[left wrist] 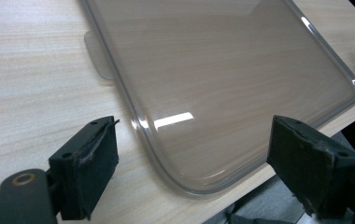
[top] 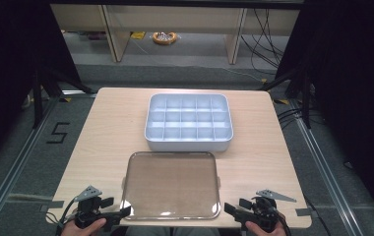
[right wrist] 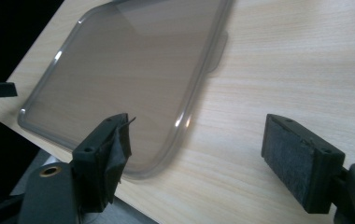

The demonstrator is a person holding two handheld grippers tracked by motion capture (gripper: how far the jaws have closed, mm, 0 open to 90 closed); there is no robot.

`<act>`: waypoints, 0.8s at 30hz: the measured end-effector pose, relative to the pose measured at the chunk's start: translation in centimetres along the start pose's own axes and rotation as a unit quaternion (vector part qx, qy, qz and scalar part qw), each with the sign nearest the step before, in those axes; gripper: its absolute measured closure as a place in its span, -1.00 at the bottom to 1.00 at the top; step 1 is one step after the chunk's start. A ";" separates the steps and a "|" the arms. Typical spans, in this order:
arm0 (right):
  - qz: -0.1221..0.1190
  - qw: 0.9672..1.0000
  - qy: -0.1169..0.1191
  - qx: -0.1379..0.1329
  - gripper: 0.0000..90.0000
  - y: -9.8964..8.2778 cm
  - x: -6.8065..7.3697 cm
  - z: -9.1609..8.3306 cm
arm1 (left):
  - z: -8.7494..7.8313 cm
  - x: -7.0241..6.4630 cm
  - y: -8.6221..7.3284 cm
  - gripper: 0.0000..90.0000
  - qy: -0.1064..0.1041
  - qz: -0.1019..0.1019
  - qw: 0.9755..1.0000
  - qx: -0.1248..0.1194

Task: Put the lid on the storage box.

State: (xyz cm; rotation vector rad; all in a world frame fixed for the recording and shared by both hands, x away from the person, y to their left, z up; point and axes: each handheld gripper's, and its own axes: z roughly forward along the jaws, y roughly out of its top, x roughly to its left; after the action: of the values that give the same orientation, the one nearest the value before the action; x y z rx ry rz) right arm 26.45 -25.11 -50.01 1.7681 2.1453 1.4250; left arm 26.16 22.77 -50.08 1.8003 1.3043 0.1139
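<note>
Lid (top: 171, 184), clear smoked plastic, flat at table's (top: 101, 132) near edge before divided tray (top: 189, 122); left gripper (top: 107, 217) and right gripper (top: 235, 210) gaping, empty; risk: slick rim slipping, lid sliding off edge.

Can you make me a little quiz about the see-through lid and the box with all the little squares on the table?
1. True or false: the clear lid is sitting on top of the divided box.
2. Which is nearer the person's edge of the table? A) the divided box B) the clear lid C) they are side by side
3. Fill in: the fingers of the left gripper and the right gripper are both ____ and hold nothing.

Key: 1 false, the lid lies flat on the table in front of the box. 2 B. 3 open.
</note>
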 end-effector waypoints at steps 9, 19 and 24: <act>0.007 1.000 0.002 0.002 -0.49 0.6 0.4 1.0 | 1.0 -0.6 0.3 -0.62 -0.002 0.008 1.000 0.006; -0.013 1.000 0.010 0.018 -0.46 1.1 0.7 2.4 | 1.5 -0.3 0.6 -0.52 -0.011 -0.001 1.000 0.015; -0.020 0.999 0.017 0.033 -0.45 1.4 1.3 3.6 | 1.7 0.4 0.9 -0.40 -0.014 -0.004 1.000 0.019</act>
State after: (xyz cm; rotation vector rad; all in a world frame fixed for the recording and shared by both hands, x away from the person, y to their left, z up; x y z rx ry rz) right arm 28.98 -21.92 -50.57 1.7239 2.2555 1.4033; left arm 27.92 22.04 -50.67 1.8219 1.3013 0.0608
